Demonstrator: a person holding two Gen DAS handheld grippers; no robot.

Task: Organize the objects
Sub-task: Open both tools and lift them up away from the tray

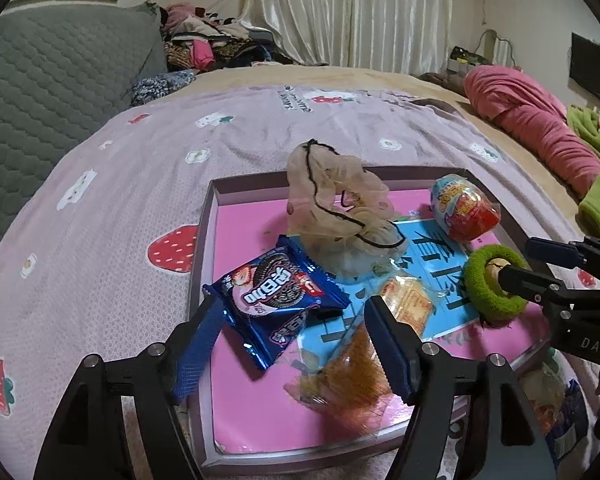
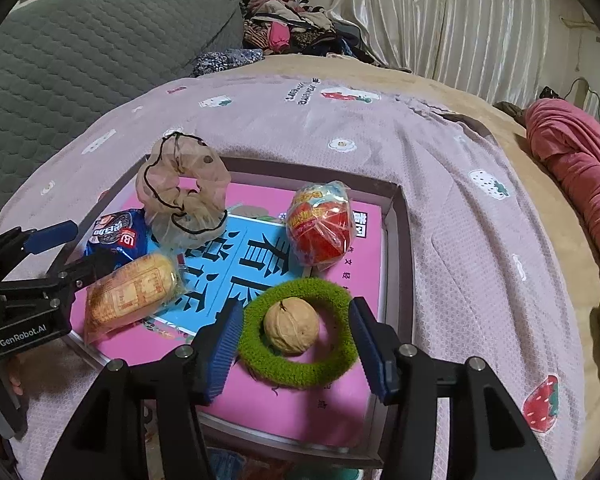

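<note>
Right gripper [image 2: 292, 344] is spread wide around the green ring [image 2: 298, 364], walnut [image 2: 291, 325] inside it, near the tray's [image 2: 398, 240] front-right corner. Left gripper [image 1: 288, 344] is spread, one finger touching the orange snack packet [image 1: 356, 364].

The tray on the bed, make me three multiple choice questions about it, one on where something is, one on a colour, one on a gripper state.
1. Where is the walnut?
A. Inside the green ring
B. On the Oreo packet
C. Off the tray

2. What colour is the tray's floor?
A. Yellow
B. Pink
C. White

3. How does the right gripper stand?
A. Shut on the walnut
B. Shut on the scrunchie
C. Open, fingers either side of the ring

Answers: 1 A, the ring encircles the nut. 2 B, pink shows around the blue sheet. 3 C, gaps show beside both pads.
</note>
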